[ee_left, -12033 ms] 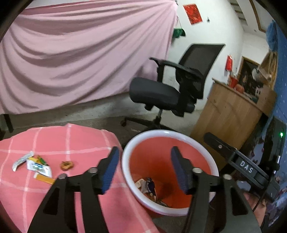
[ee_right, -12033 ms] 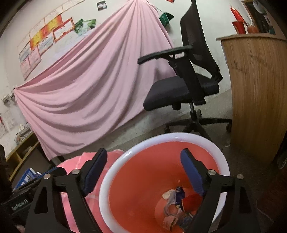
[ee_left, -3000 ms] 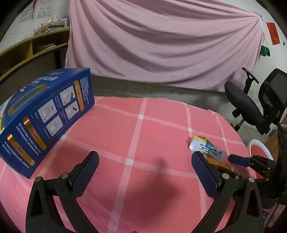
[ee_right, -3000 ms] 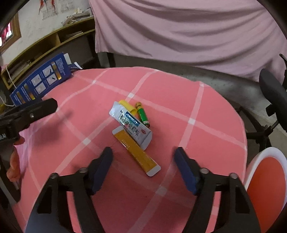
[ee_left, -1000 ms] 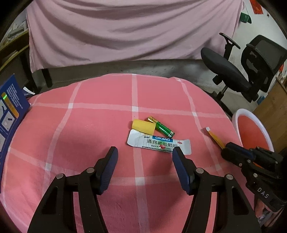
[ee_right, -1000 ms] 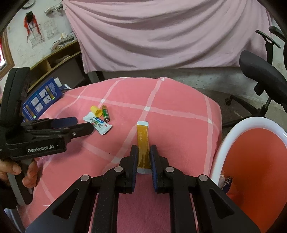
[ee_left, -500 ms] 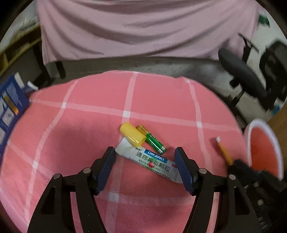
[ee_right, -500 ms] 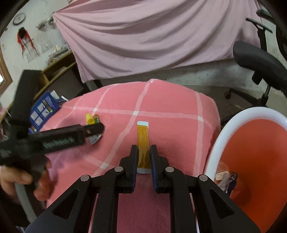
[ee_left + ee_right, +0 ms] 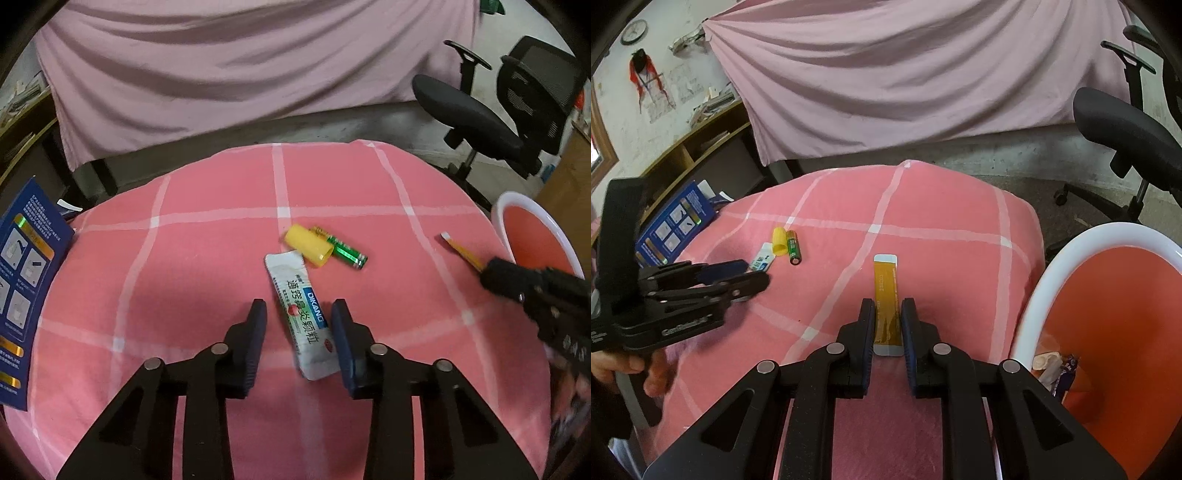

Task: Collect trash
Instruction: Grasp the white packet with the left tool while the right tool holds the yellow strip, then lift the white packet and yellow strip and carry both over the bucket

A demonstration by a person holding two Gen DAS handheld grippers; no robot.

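The right gripper (image 9: 887, 320) pinches the orange sachet (image 9: 886, 295) above the pink tablecloth (image 9: 942, 229). The left gripper (image 9: 298, 325) is open, straddling the white packet (image 9: 301, 314) lying on the cloth.

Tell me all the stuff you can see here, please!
white sachet: 1, white with green and blue print, flat on the table between the left jaws
orange sachet: 1, orange with white ends, gripped between the right jaws
yellow cap: 1, yellow, beside the battery
battery: 1, green, mid table
tablecloth: 1, pink with white checks, over the round table
bin: 1, orange inside with white rim, beside the table, wrappers at its bottom
blue box: 1, blue, table's left edge
office chair: 1, black, behind the table
pink sheet: 1, hung behind
left gripper: 1, black, open
right gripper: 1, black, shut
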